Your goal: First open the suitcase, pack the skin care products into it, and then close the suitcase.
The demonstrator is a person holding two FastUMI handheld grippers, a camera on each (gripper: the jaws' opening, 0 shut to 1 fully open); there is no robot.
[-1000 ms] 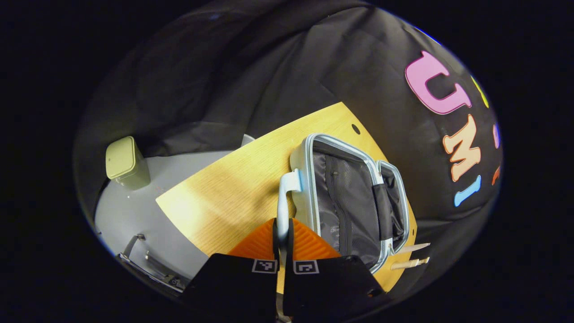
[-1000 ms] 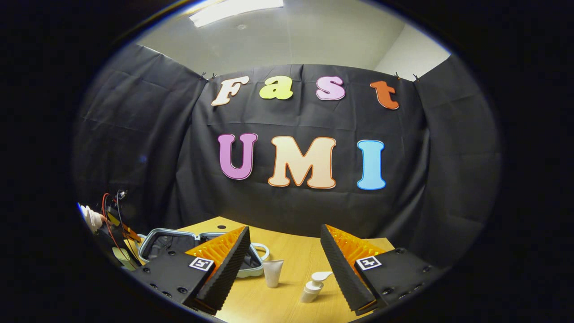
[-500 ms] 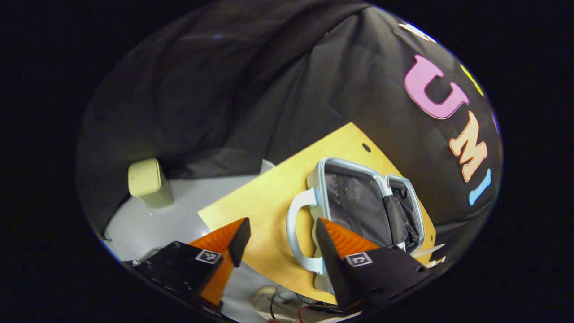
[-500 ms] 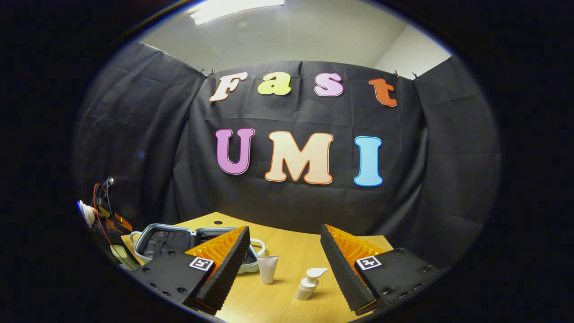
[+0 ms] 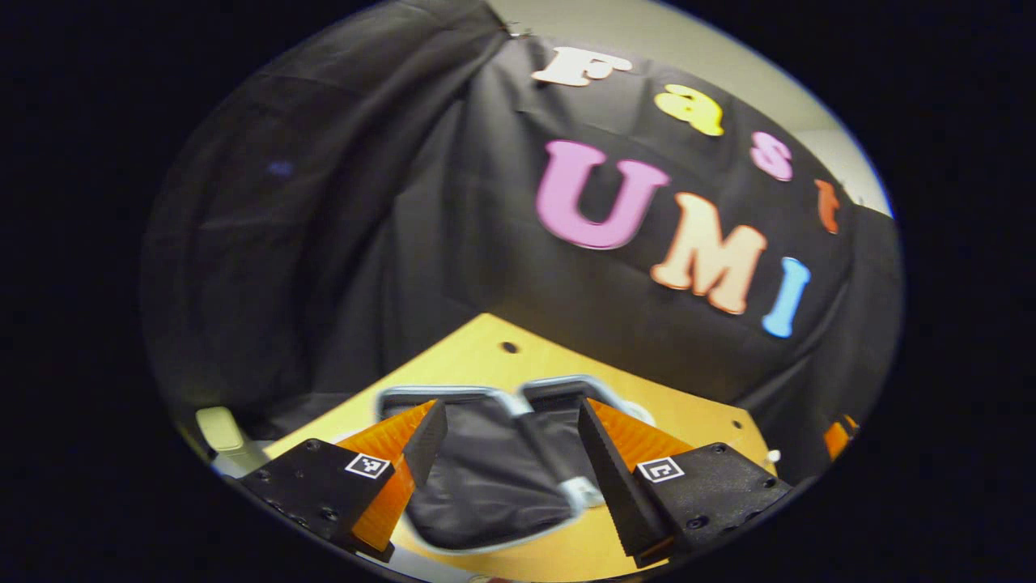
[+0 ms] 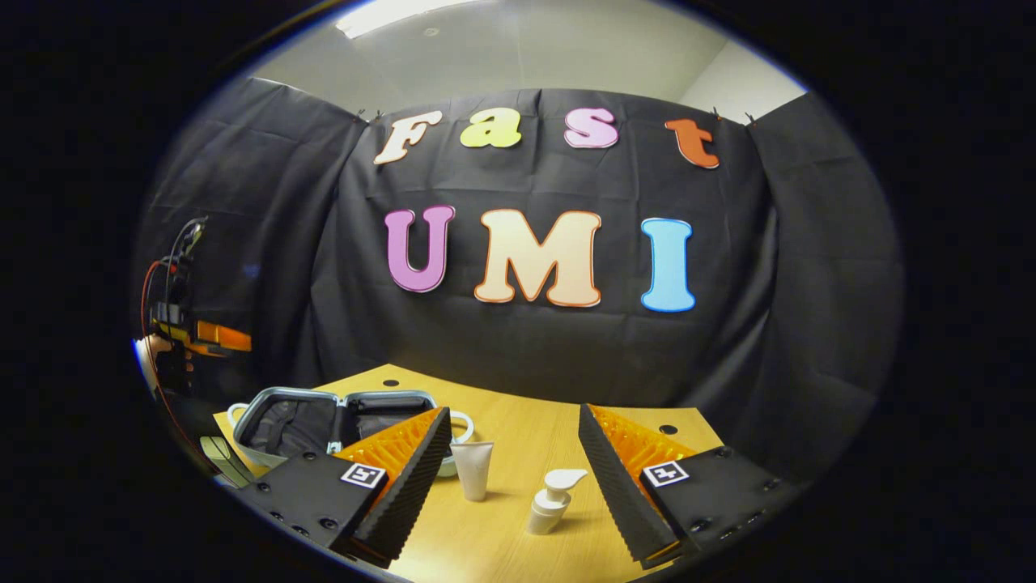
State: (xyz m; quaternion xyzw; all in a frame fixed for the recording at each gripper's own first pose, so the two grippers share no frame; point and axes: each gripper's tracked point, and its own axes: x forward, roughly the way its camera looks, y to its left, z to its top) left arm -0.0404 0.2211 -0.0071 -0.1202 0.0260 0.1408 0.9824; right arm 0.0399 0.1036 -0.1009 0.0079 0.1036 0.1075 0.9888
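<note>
A light blue suitcase (image 5: 486, 478) lies open on the wooden table (image 5: 486, 356), its dark lining facing up. My left gripper (image 5: 510, 413) hangs open just above it, with nothing between the fingers. In the right gripper view the suitcase (image 6: 324, 417) sits at the left of the table (image 6: 526, 437), and the left gripper (image 6: 194, 336) is raised beyond its left end. A white tube (image 6: 472, 470) stands cap down, with a white pump bottle (image 6: 550, 502) beside it. Both stand ahead of my open right gripper (image 6: 514, 421), which holds nothing.
A pale green bin (image 5: 218, 429) stands on the floor left of the table. Small round holes (image 6: 668, 429) mark the tabletop near its far edge. Black cloth walls close in the back and both sides. Bare table lies to the right of the bottle.
My left gripper let go of the suitcase handle, opened, and swung up to look over the open case. The right gripper tilted down slightly.
</note>
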